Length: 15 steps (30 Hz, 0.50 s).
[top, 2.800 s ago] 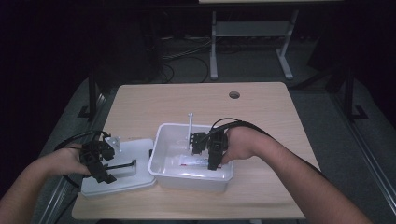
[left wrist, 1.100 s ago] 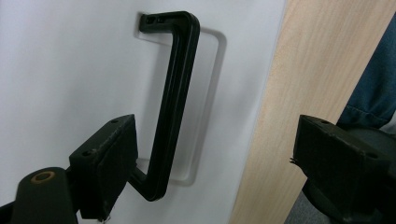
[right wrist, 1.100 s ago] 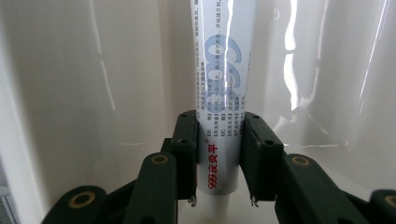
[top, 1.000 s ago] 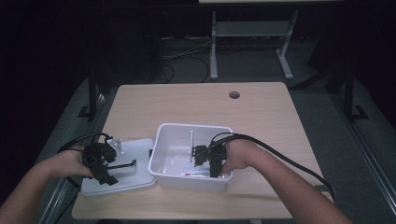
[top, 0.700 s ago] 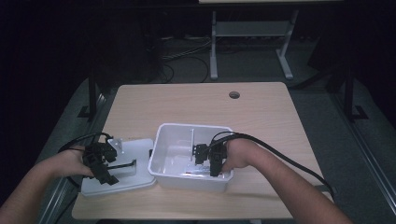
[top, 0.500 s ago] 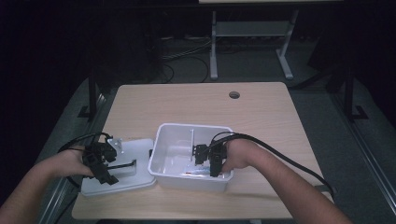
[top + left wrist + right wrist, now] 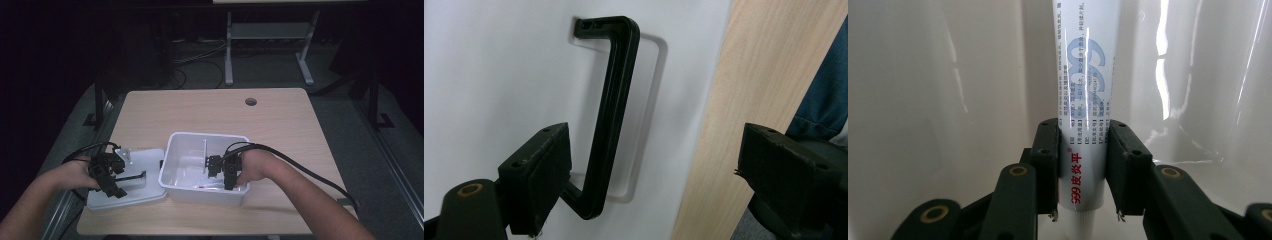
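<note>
Compared with 2.8 seconds ago, we see the right gripper (image 7: pixel 226 176) lower and nearer the front wall of the white rectangular plastic bin (image 7: pixel 176 150); over the last second nothing changes. Its 2 jaws are clamped on the white printed ointment tube (image 7: pixel 1083 125). The tube's long axis runs straight away from the jaws, inside the bin. The left gripper (image 7: pixel 659 185) stands wide open, holding nothing, over the black handle (image 7: pixel 611 110) of the white flat plastic lid (image 7: pixel 142 192) beside the bin.
</note>
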Each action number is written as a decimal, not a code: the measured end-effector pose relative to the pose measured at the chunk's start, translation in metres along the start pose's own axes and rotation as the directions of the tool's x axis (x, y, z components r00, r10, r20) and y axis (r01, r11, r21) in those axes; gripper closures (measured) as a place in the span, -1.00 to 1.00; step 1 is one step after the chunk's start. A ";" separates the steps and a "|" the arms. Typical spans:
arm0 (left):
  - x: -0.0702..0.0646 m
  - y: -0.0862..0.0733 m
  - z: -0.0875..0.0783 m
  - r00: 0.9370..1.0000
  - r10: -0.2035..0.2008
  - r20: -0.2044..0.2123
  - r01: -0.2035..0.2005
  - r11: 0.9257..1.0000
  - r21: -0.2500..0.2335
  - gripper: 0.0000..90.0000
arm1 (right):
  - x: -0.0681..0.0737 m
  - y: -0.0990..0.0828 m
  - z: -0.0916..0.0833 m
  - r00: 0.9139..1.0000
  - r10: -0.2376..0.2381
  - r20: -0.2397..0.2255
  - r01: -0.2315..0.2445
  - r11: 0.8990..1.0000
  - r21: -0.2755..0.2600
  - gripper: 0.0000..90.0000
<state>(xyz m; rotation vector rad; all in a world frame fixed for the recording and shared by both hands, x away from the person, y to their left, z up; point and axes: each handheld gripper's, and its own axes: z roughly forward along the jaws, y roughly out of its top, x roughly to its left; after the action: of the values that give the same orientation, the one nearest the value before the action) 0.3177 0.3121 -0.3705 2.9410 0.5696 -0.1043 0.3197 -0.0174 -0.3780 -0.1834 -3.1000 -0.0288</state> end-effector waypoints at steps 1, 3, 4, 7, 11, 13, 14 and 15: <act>0.000 0.000 0.000 1.000 0.001 -0.002 -0.001 1.000 -0.001 -0.70 | 0.000 0.000 0.000 1.000 -0.002 -0.003 0.002 1.000 -0.001 0.50; 0.000 0.000 0.000 1.000 -0.001 -0.002 0.001 1.000 -0.001 -0.70 | 0.000 0.000 0.001 1.000 -0.005 -0.004 0.005 1.000 -0.002 0.50; 0.000 -0.001 0.000 1.000 0.000 -0.003 0.000 1.000 -0.001 -0.70 | -0.001 0.000 0.001 1.000 -0.005 -0.004 0.005 1.000 0.000 0.50; 0.000 -0.001 0.000 1.000 0.000 -0.004 0.000 1.000 -0.002 -0.70 | -0.001 0.000 0.000 1.000 -0.005 -0.007 0.005 1.000 0.001 0.48; 0.000 -0.001 0.000 1.000 -0.001 -0.004 0.001 1.000 -0.002 -0.70 | -0.002 0.000 -0.001 1.000 -0.010 -0.008 0.010 1.000 -0.014 0.48; 0.000 0.000 0.001 1.000 0.000 -0.004 0.000 1.000 0.000 -0.70 | -0.002 0.000 -0.001 1.000 -0.012 -0.007 0.012 1.000 -0.017 0.47; 0.000 0.000 0.001 1.000 0.000 -0.004 0.000 1.000 0.001 -0.70 | -0.002 0.000 -0.001 1.000 -0.011 -0.008 0.011 1.000 -0.016 0.47; 0.000 0.000 0.001 1.000 0.001 -0.005 -0.001 1.000 0.002 -0.70 | -0.002 0.000 -0.001 1.000 -0.012 -0.007 0.012 1.000 -0.014 0.46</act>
<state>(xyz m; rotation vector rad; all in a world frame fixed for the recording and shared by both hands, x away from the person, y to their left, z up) 0.3177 0.3123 -0.3713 2.9447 0.5696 -0.0970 0.3218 -0.0181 -0.3768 -0.1654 -3.0945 -0.0518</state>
